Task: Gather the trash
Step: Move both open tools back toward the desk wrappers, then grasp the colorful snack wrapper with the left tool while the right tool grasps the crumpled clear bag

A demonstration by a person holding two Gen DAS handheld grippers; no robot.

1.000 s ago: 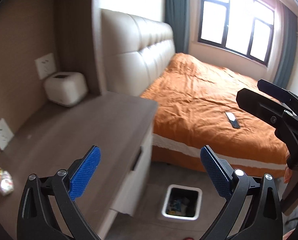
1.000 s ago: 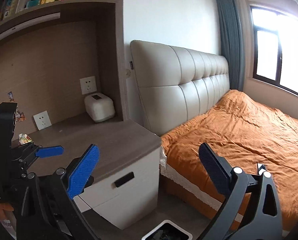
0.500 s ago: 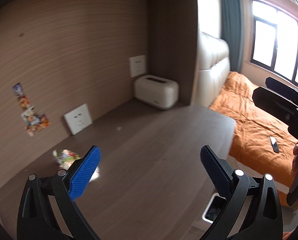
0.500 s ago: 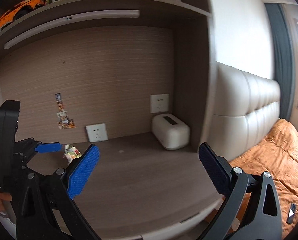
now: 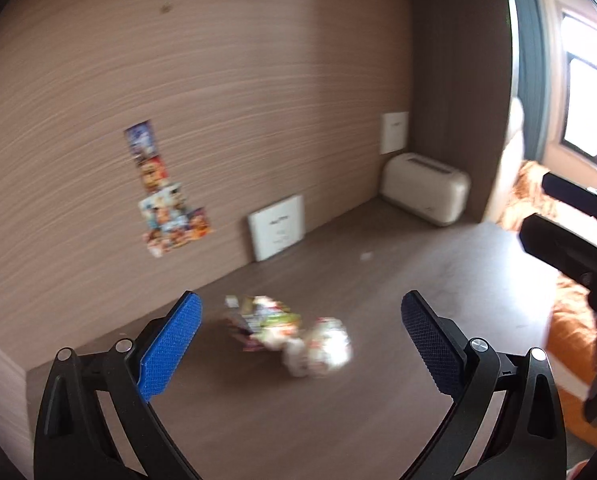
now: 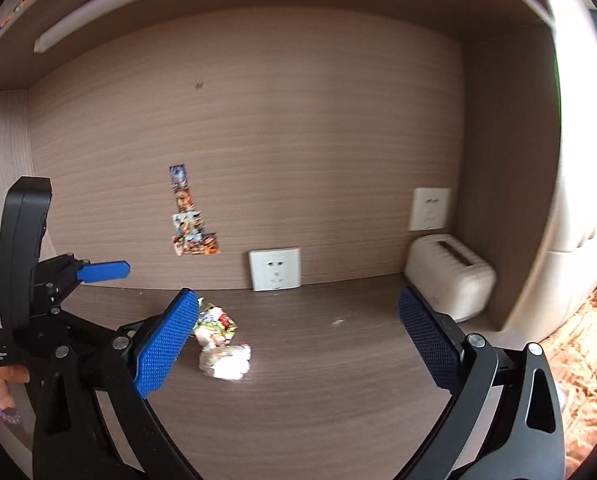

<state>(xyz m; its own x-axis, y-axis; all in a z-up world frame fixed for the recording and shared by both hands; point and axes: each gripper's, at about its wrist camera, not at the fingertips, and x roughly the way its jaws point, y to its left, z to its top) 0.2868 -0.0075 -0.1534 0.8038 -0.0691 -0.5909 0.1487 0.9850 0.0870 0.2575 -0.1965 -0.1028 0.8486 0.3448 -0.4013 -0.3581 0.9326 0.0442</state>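
Observation:
A crumpled colourful wrapper [image 5: 264, 322] and a white crumpled wad [image 5: 322, 348] lie together on the brown desk top [image 5: 338, 420]. In the left wrist view they sit between and just beyond the pads of my left gripper [image 5: 298, 340], which is open and empty. In the right wrist view the wrapper [image 6: 214, 322] and wad [image 6: 226, 360] lie next to the left pad of my right gripper [image 6: 294, 340], also open and empty. The left gripper's body [image 6: 30, 280] shows at the left of that view.
A cream box-shaped appliance [image 6: 450, 280] stands at the desk's back right corner. Two white wall sockets [image 6: 275, 269] and stickers [image 6: 192, 220] are on the wooden back panel. A shelf is overhead. The orange bed [image 5: 570, 340] lies to the right.
Both grippers have swung left from the bed and bin toward the desk alcove. The trash now lies between the left gripper's pads, much closer than before.

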